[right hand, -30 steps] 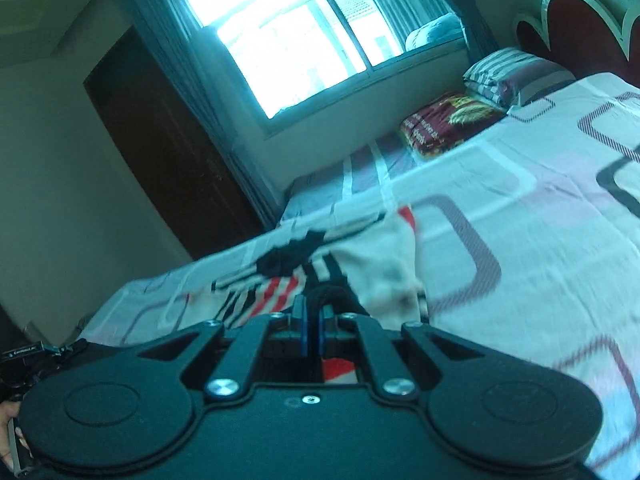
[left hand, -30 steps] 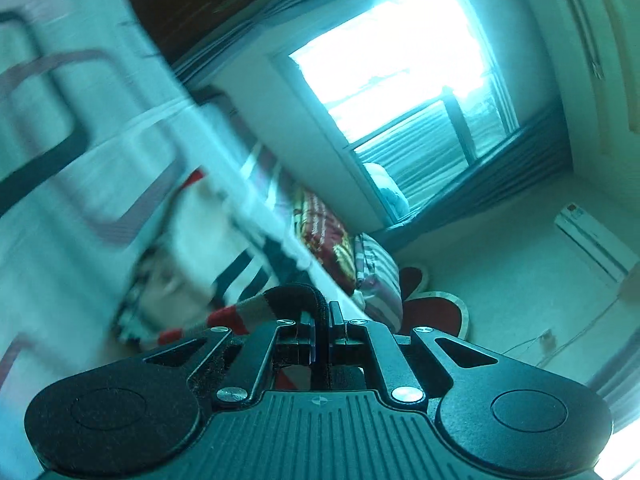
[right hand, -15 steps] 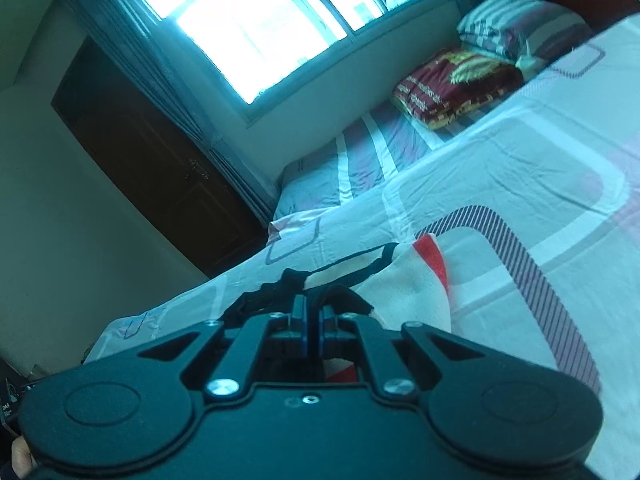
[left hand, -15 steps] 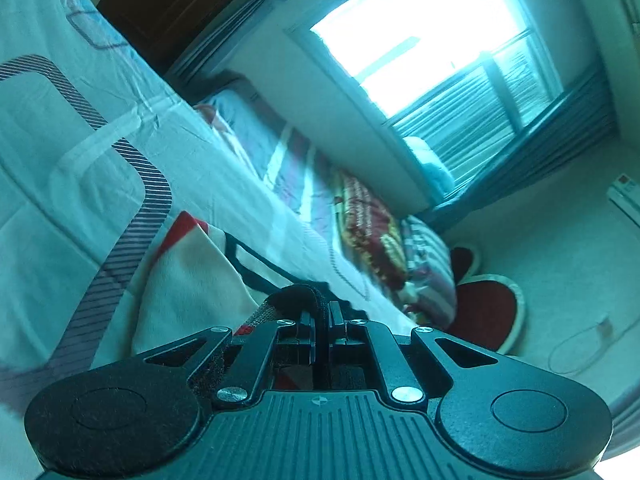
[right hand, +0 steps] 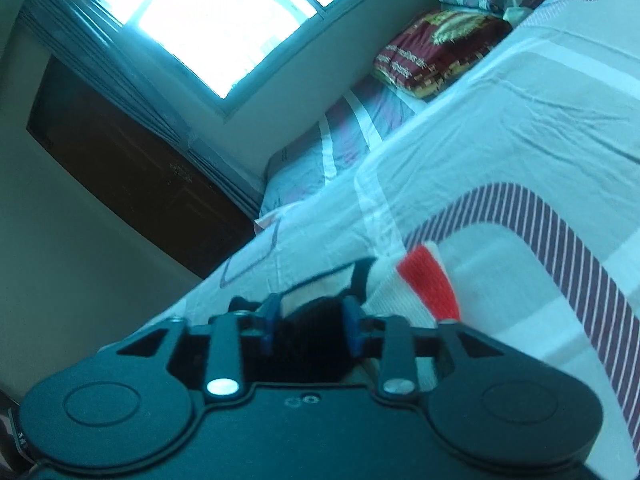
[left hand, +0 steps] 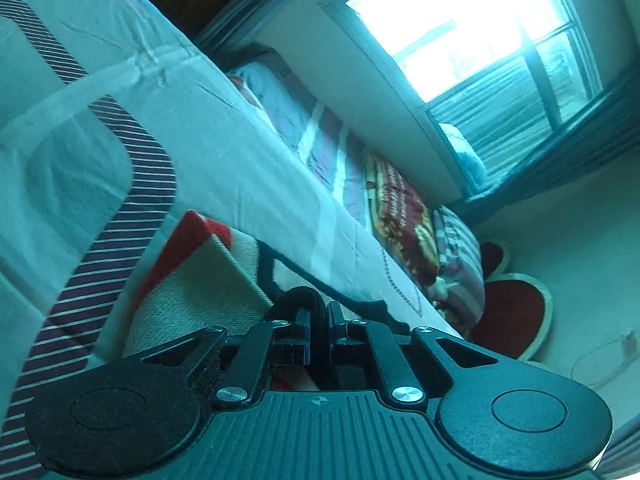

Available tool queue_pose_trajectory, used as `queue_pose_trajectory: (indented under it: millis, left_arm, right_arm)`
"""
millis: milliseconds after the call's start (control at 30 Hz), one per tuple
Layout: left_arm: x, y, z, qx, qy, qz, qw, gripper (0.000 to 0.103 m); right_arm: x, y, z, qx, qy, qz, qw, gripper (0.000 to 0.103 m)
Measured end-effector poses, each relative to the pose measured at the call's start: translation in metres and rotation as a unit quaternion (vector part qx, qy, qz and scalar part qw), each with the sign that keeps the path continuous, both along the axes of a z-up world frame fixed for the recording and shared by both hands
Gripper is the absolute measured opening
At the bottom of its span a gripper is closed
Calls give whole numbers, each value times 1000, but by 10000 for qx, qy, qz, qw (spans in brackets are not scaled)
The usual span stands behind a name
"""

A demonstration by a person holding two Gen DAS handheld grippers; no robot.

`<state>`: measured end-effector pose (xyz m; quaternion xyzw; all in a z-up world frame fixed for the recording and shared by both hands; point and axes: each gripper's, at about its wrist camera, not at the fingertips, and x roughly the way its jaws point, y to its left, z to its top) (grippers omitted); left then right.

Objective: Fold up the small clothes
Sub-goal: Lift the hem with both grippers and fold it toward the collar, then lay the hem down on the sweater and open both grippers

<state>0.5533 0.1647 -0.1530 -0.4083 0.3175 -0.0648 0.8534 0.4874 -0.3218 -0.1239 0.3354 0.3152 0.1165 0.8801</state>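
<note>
A small cream knit garment (left hand: 192, 300) with red and black bands lies on the white bedsheet (left hand: 100, 120); it also shows in the right wrist view (right hand: 404, 292). My left gripper (left hand: 319, 320) is shut on a black ribbed edge of the garment (left hand: 298, 298), low over the bed. My right gripper (right hand: 310, 320) is open, its blue fingertips (right hand: 267, 320) standing on either side of a black ribbed part of the garment (right hand: 312, 336).
The bedsheet (right hand: 500, 152) carries dark striped rounded-rectangle patterns. A red patterned pillow (right hand: 436, 48) and a striped pillow (left hand: 456, 256) lie at the bed's head by the dark red headboard (left hand: 512, 316). A bright window (right hand: 208, 12) and a dark wooden door (right hand: 132, 176) are behind.
Both grippers have come down close to the bed with the garment. The right gripper has opened, letting go of the black edge. The left stays shut on it.
</note>
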Motion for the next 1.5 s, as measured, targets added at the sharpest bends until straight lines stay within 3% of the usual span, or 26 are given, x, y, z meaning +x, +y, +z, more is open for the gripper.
queue_pose_trajectory:
  millis: [33, 67, 100, 167, 233, 333, 467, 567, 667, 733, 767, 800, 1000, 1100, 1167, 1233, 1267, 1300, 1333, 1367, 1400, 1467, 1500]
  left_arm:
    - [2, 0, -2, -28, -9, 27, 10000, 17]
    - [2, 0, -2, -95, -37, 65, 9999, 37]
    - [0, -1, -2, -149, -94, 137, 9998, 52]
    - [-4, -1, 5, -137, -296, 256, 9991, 60]
    - [-5, -1, 13, 87, -339, 159, 9993, 60]
    - [4, -11, 24, 1190, -152, -269, 9924, 59]
    - [18, -32, 30, 2382, -9, -989, 9662, 59]
    - [34, -46, 27, 3006, 263, -1379, 9434, 34]
    - [41, -46, 26, 3064, 303, -1498, 9396, 31]
    - [40, -48, 28, 3190, 219, -1507, 9354, 10]
    - [39, -48, 28, 3205, 150, -1481, 9355, 8]
    - [36, -50, 30, 3313, 96, -1429, 9326, 7]
    - [20, -58, 33, 3893, -219, -962, 9158, 7]
    - [23, -58, 25, 3991, -111, -867, 9127, 7]
    - [23, -61, 26, 4155, -90, -825, 9058, 7]
    - [21, -65, 26, 4307, -99, -859, 8983, 7]
    - [21, -66, 28, 4333, -122, -920, 8965, 7]
    - [20, -64, 31, 4261, -130, -976, 8993, 8]
    - [17, -61, 37, 4156, -163, -1007, 9038, 12]
    - [12, -58, 44, 4078, -248, -999, 9073, 32]
    - [8, -61, 51, 4109, -388, -910, 9063, 63]
    - [-2, -81, 67, 4314, -967, -1040, 8909, 82]
    - [-3, -95, 72, 4382, -1185, -1241, 8824, 82]
  right_arm:
    - [0, -1, 2, -53, -68, -89, 9999, 60]
    - [0, -3, 3, -51, -143, -149, 9998, 67]
    - [0, -5, 4, -38, -181, -155, 9997, 67]
    - [-2, -8, 7, -88, -203, -153, 9996, 65]
    - [-2, -10, 11, -211, -242, -27, 9995, 62]
    - [-1, -6, 16, -587, -287, 216, 9976, 58]
    - [8, 9, 20, -1253, -277, 613, 9898, 53]
    - [20, 28, 18, -1891, -161, 949, 9772, 44]
    - [29, 48, 14, -2474, -74, 1298, 9602, 42]
    - [31, 61, 11, -2834, -82, 1463, 9477, 38]
    - [28, 67, 12, -2975, -186, 1521, 9423, 18]
    - [27, 71, 12, -3085, -244, 1533, 9385, 6]
    - [14, 56, 21, -3114, -682, 1017, 9424, 5]
    - [22, 49, 3, -3326, -370, 947, 9376, 5]
    - [25, 48, -1, -3309, -341, 895, 9388, 5]
    - [27, 55, 0, -3504, -275, 981, 9311, 7]
    - [27, 57, 3, -3596, -249, 1044, 9269, 8]
    - [25, 60, 10, -3680, -274, 1066, 9233, 21]
    - [20, 62, 18, -3746, -408, 1097, 9197, 30]
    - [9, 66, 27, -3717, -676, 1223, 9178, 34]
    - [0, 71, 34, -3600, -913, 1471, 9168, 34]
    - [-9, 90, 39, -3451, -1176, 2093, 9073, 30]
    - [-8, 103, 37, -3473, -1212, 2301, 9010, 30]
